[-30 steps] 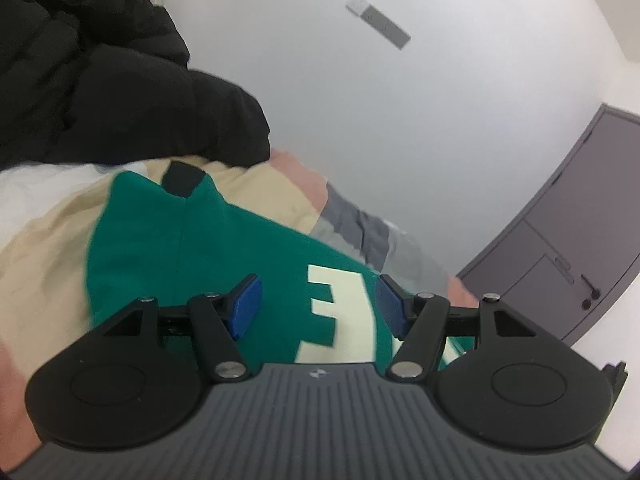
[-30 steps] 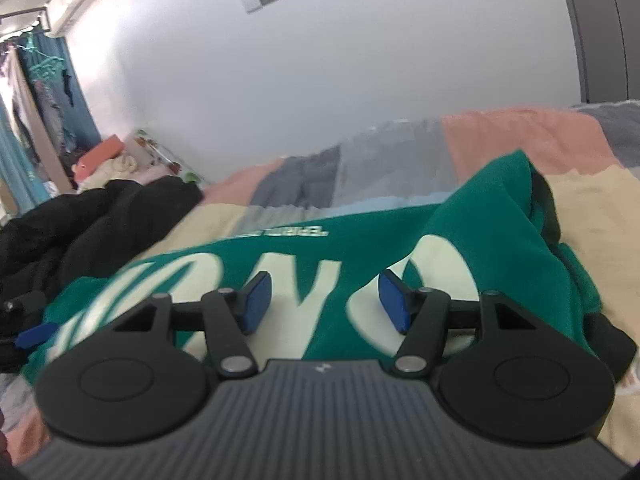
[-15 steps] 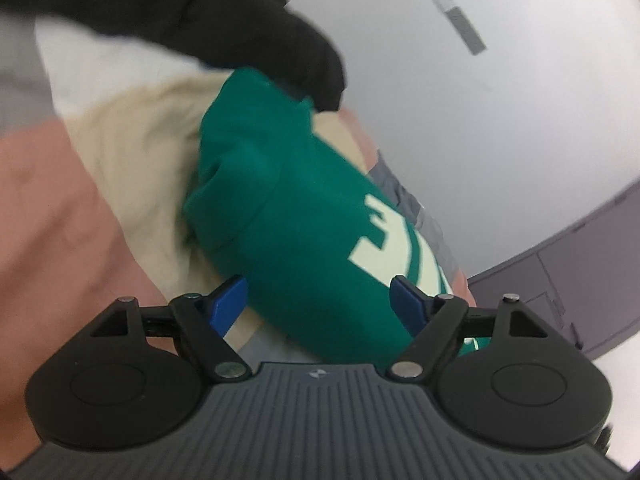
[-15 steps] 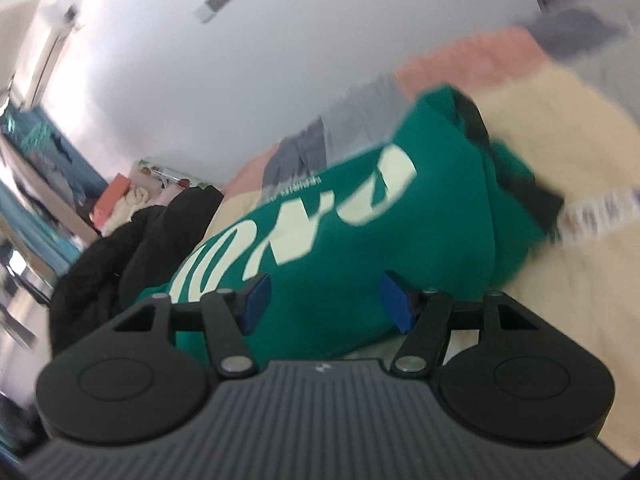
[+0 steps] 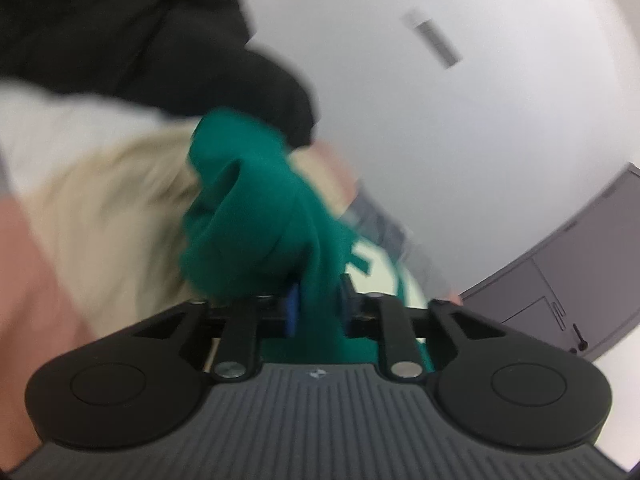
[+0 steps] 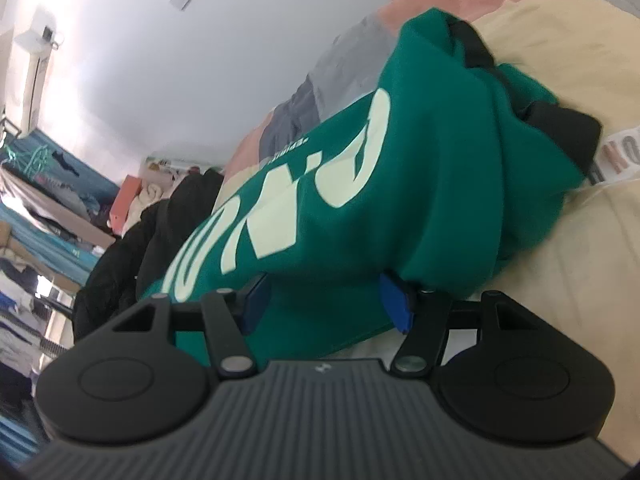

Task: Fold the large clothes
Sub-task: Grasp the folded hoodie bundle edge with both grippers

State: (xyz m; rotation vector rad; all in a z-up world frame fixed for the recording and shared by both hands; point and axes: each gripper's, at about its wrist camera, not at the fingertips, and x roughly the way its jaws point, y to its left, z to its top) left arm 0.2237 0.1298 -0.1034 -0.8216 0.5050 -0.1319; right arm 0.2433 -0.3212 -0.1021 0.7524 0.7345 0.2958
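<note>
White walls and a grey door frame a bed with a patchwork cover, where the green sweatshirt lies bunched beside a black jacket. Left gripper has its fingers pinched on a green fold, likely to lift it; right gripper fingers are spread wide around the hem, gripping nothing.

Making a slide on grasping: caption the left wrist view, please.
Left tool shut on a bunched fold of the green sweatshirt above the patchwork bedspread.

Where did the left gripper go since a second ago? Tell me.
Yes. The left gripper moved in on the green sweatshirt and shut on it; the door sits lower right.
</note>
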